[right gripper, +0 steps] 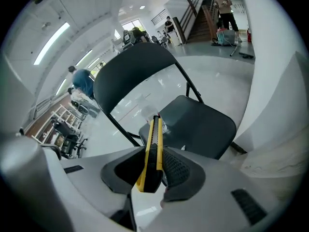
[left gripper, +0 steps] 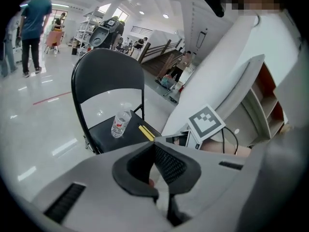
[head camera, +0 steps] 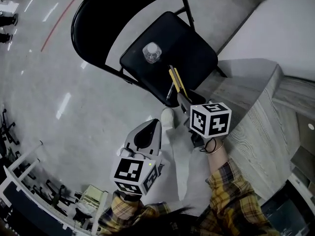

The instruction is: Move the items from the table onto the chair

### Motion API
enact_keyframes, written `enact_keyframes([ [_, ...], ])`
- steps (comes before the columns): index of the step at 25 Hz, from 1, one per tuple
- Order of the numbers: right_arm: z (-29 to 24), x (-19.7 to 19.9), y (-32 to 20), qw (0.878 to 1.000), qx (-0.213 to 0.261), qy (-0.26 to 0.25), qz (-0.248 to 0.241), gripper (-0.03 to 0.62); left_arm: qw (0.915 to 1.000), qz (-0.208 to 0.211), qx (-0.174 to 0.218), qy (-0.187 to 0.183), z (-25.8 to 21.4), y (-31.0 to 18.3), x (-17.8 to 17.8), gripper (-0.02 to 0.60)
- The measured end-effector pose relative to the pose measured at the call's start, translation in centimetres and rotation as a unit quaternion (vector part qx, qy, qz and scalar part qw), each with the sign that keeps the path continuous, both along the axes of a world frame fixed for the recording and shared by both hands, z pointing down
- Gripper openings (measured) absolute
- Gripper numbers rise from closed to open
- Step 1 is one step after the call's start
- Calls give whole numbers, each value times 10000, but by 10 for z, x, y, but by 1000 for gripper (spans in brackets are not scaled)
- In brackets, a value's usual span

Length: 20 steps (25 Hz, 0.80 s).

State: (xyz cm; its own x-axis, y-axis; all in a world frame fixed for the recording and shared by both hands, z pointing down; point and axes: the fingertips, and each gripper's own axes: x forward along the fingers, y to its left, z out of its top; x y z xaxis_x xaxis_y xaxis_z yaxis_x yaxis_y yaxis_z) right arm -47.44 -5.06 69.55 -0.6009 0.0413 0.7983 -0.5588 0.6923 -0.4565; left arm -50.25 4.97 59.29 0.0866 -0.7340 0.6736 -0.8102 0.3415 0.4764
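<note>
A black folding chair (head camera: 192, 43) stands on the grey floor. A clear water bottle (head camera: 151, 52) is upright on its seat. My right gripper (head camera: 181, 96) is shut on a yellow utility knife (head camera: 175, 82), which points over the seat's near edge toward the bottle. In the right gripper view the knife (right gripper: 153, 153) stands on edge between the pads, above the seat (right gripper: 203, 124). My left gripper (head camera: 147, 129) hangs lower and to the left over the floor, shut and empty. The left gripper view shows the bottle (left gripper: 120, 123) and the knife (left gripper: 146, 132) over the chair (left gripper: 108, 76).
A grey wood-grain table (head camera: 256, 127) runs along the right, close beside the chair. A red line (head camera: 59, 18) crosses the floor at far left. A person in a teal shirt (left gripper: 33, 28) stands far off. A shelf unit (left gripper: 263, 100) stands at right.
</note>
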Motion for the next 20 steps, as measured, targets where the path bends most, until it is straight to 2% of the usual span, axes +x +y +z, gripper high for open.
enact_keyframes([
  [9, 77, -5, -1, 9985, -163, 523, 20, 126, 9998, -187, -67, 30, 43, -8, -24, 3],
  [20, 158, -19, -13, 9928, -445, 902, 657, 126, 9988, -280, -360, 182, 82, 10, -17, 3],
])
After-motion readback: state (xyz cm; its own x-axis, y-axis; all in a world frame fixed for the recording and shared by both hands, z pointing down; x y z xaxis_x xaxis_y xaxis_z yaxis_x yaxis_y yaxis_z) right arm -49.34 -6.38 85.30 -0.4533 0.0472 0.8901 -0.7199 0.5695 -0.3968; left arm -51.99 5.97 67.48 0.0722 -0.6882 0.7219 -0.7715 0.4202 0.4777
